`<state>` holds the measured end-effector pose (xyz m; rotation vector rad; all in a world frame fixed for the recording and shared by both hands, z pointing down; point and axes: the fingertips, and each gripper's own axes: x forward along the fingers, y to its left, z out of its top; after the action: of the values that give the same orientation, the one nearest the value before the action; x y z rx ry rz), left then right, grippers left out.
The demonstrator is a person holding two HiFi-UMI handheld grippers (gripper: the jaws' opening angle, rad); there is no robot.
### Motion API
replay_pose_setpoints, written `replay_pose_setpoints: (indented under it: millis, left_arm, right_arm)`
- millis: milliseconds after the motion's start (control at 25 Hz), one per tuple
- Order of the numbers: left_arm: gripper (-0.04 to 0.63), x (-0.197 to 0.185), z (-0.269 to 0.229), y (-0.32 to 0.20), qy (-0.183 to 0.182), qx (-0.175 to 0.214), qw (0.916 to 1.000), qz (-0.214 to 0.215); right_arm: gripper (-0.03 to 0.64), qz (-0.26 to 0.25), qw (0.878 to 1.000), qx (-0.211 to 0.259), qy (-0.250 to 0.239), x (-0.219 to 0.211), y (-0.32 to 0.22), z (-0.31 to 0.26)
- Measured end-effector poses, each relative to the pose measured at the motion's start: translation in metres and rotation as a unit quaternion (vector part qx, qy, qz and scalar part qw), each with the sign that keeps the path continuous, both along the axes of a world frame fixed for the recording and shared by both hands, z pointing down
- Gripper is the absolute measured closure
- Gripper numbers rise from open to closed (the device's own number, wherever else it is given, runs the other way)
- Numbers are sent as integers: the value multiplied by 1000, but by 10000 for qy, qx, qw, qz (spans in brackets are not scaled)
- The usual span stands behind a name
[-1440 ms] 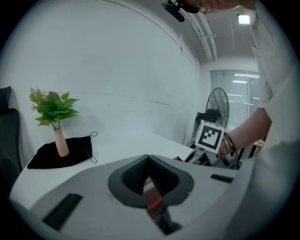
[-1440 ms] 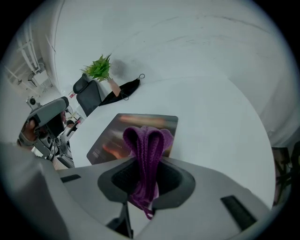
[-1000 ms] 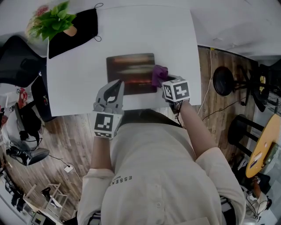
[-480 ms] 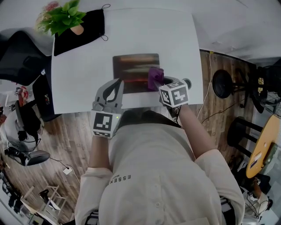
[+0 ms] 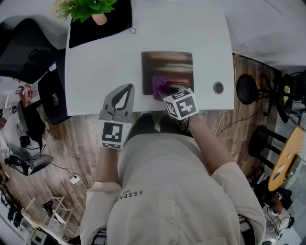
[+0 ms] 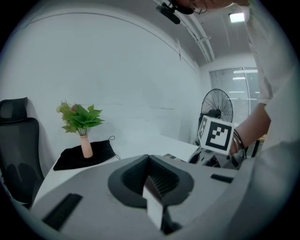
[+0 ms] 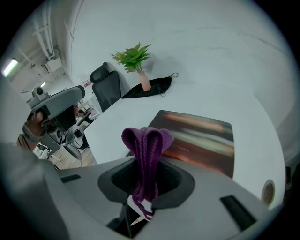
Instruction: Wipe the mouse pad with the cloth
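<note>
A dark mouse pad with reddish streaks lies on the white table. My right gripper is shut on a purple cloth, which sits at the pad's near left corner. From the right gripper view the cloth stands folded up out of the jaws, in front of the pad. My left gripper is shut on nothing, held at the table's near edge left of the pad; its jaws are pressed together.
A green plant in a pink vase stands on a black cloth at the table's far left. A round cable hole is right of the pad. Office chairs, a stool and a fan surround the table.
The right gripper has dragged the purple cloth from the pad's right side leftward and nearer, to its near left corner. The head view shifted. The left gripper stayed put.
</note>
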<state>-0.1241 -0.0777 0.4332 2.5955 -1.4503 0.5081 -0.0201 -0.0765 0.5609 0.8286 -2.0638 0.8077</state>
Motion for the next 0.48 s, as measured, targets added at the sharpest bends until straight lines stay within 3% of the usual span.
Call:
replay_pose_setpoints:
  millis: [480]
  left_arm:
    - [594,-36,4,-4,86,-11,9998,199]
  right_arm:
    - [526,-75,9995,-282,100,-58,8,20]
